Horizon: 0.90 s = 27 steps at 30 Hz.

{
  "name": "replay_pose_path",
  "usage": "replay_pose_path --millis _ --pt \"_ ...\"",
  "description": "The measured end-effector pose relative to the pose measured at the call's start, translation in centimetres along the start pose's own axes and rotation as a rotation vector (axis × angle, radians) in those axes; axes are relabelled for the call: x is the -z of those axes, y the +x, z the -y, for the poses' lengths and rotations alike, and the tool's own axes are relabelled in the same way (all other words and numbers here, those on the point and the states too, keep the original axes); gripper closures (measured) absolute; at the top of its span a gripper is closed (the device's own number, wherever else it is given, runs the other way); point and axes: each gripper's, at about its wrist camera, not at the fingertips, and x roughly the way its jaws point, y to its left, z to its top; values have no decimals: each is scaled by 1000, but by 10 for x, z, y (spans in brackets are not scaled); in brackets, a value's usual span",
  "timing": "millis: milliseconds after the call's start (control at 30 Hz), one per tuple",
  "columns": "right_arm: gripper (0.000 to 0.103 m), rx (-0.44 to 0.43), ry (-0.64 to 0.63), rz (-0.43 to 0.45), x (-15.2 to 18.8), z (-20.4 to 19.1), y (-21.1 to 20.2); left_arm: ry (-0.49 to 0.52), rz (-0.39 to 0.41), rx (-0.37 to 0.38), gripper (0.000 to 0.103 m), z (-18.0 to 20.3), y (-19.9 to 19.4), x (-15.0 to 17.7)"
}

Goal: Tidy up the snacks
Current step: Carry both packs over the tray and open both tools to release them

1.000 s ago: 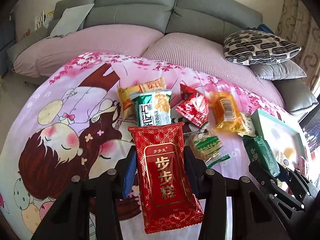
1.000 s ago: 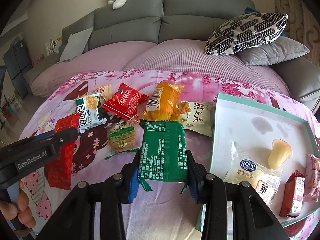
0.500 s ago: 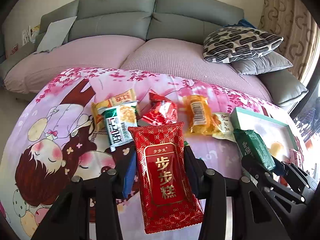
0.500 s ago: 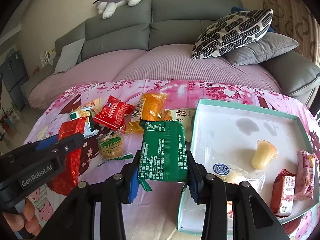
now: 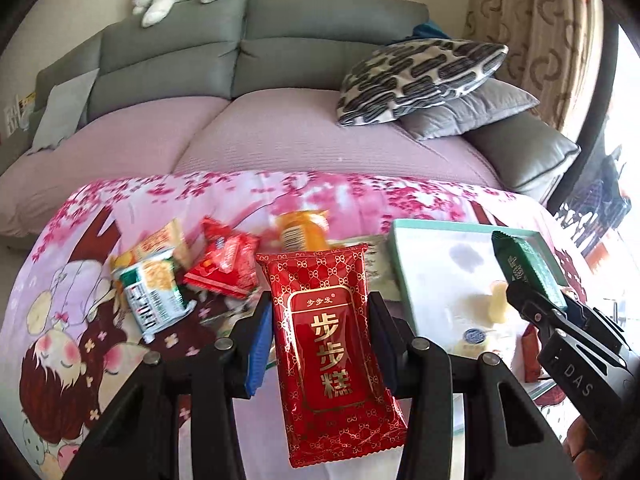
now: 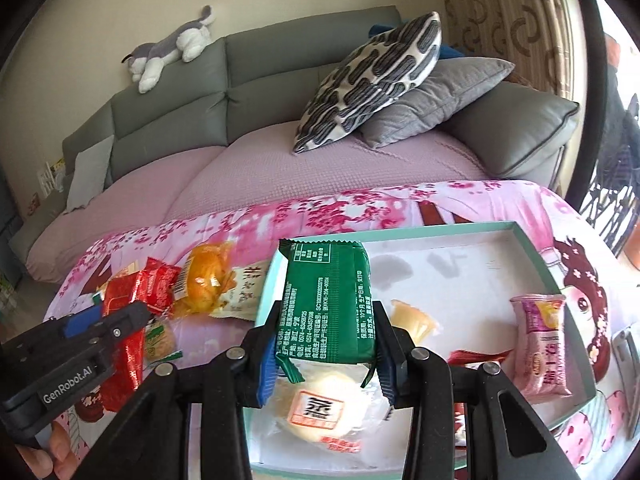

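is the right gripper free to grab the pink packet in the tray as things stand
Probably not yet. The right gripper is shut on the green packet, so its jaws are taken. The pink packet lies uncovered at the right side of the tray, with nothing over it, once the green one is dropped.

Surface: table draped in a pink cartoon-print cloth point(image 6: 400, 204), set before a grey sofa. Lying directly on the cloth: green-and-white snack packet point(image 5: 154, 294), small red packet point(image 5: 226, 258), orange packet point(image 6: 206, 280), white packet point(image 6: 244, 294), all clustered near one another. Also a shallow teal-rimmed tray point(image 6: 532, 246) beside the white packet.
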Motion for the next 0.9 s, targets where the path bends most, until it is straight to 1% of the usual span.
replay_pose_path --millis 167,300,433,600,700,900 --pt "60 100 69 2 -2 40 2 52 23 59 56 34 5 -22" --pt "60 155 120 1 -2 66 2 92 28 99 56 61 14 -37" --pt "60 175 150 -2 -2 80 4 140 17 122 56 85 26 -46" --pt "60 181 164 -26 1 88 14 185 -17 129 56 107 47 -51" --pt "60 182 157 -49 4 88 22 181 -50 141 56 112 63 -51" --pt "60 187 142 -95 10 86 34 194 -135 119 56 119 99 -43"
